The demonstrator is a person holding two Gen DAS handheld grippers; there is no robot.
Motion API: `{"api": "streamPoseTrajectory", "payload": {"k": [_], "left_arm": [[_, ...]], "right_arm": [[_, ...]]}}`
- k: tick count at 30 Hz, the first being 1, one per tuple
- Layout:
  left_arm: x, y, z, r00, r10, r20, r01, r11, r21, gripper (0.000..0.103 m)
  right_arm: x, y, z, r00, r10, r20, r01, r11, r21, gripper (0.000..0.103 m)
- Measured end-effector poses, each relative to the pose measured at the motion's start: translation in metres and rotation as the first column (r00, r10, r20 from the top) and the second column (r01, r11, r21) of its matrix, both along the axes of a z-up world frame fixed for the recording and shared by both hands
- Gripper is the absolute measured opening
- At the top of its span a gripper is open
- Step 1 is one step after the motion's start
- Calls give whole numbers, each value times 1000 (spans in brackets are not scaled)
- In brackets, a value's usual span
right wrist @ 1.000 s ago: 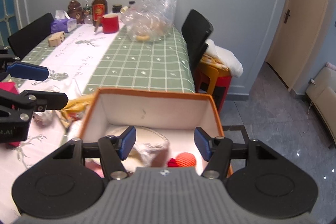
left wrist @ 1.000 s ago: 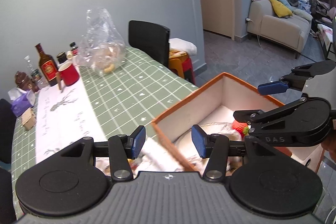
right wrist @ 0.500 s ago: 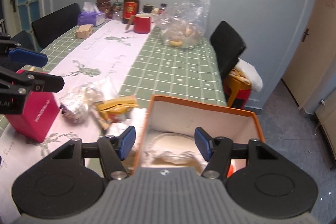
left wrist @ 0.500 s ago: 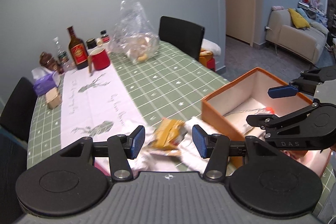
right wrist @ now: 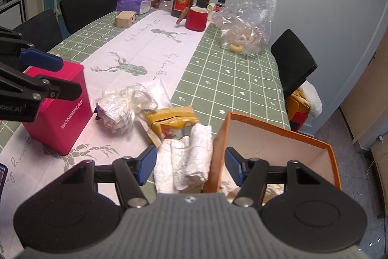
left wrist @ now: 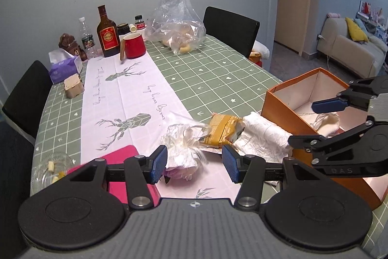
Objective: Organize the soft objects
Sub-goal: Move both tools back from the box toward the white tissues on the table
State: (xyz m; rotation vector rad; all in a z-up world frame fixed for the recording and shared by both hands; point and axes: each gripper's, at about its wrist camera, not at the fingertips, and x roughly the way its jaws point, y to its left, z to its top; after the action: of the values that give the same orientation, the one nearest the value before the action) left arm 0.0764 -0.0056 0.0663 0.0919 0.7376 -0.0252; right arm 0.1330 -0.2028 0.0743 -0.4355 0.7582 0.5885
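Observation:
An open orange box (left wrist: pixel 286 101) (right wrist: pixel 332 152) stands at the table's near right edge with cream cloth (left wrist: pixel 327 119) inside. Beside it on the table lie a crumpled white cloth (left wrist: pixel 263 137) (right wrist: pixel 188 157), a yellow packet (left wrist: pixel 224 128) (right wrist: pixel 172 117) and a crinkled clear plastic bundle (left wrist: pixel 180 147) (right wrist: pixel 123 104). My left gripper (left wrist: pixel 194 163) is open and empty, just short of the plastic bundle. My right gripper (right wrist: pixel 191 165) is open and empty, straddling the white cloth and the box's left wall; it also shows in the left wrist view (left wrist: pixel 315 121).
A pink WONDERLAB box (right wrist: pixel 60 111) stands left of the pile. At the far end are a red mug (left wrist: pixel 134 45), a brown bottle (left wrist: pixel 106 33), a tissue pack (left wrist: pixel 64 67), a wooden box (left wrist: pixel 74 85) and a plastic bag of bread (left wrist: pixel 179 26). Black chairs surround the table.
Both grippers have pulled back and left from over the orange box, bringing the pile of soft things and the pink box into view. Both stay open.

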Motion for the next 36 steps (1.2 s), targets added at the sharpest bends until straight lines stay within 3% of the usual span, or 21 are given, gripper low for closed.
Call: {"api": "streamPoseTrajectory", "payload": {"k": [4, 10, 16, 22, 29, 36], "left_arm": [[-20, 2, -14, 1000, -27, 6, 27, 999, -33, 68], [-26, -11, -49, 1000, -20, 14, 21, 995, -100, 68], [-18, -53, -81, 992, -127, 5, 127, 991, -36, 70], [-7, -97, -111, 961, -276, -33, 277, 956, 100, 70], [14, -112, -130, 960, -275, -51, 278, 957, 78, 70], [33, -124, -146, 959, -274, -70, 281, 952, 121, 70]], "right_arm": [[-1, 6, -6, 1000, 22, -9, -22, 1000, 3, 62], [9, 2, -2, 1000, -12, -9, 12, 1000, 29, 62], [8, -5, 4, 1000, -23, -2, 23, 998, 64, 62], [6, -20, -1, 1000, -24, -8, 24, 998, 64, 63], [10, -42, -3, 999, -45, -15, 46, 996, 77, 63], [10, -48, -5, 999, -44, -19, 46, 995, 85, 65]]}}
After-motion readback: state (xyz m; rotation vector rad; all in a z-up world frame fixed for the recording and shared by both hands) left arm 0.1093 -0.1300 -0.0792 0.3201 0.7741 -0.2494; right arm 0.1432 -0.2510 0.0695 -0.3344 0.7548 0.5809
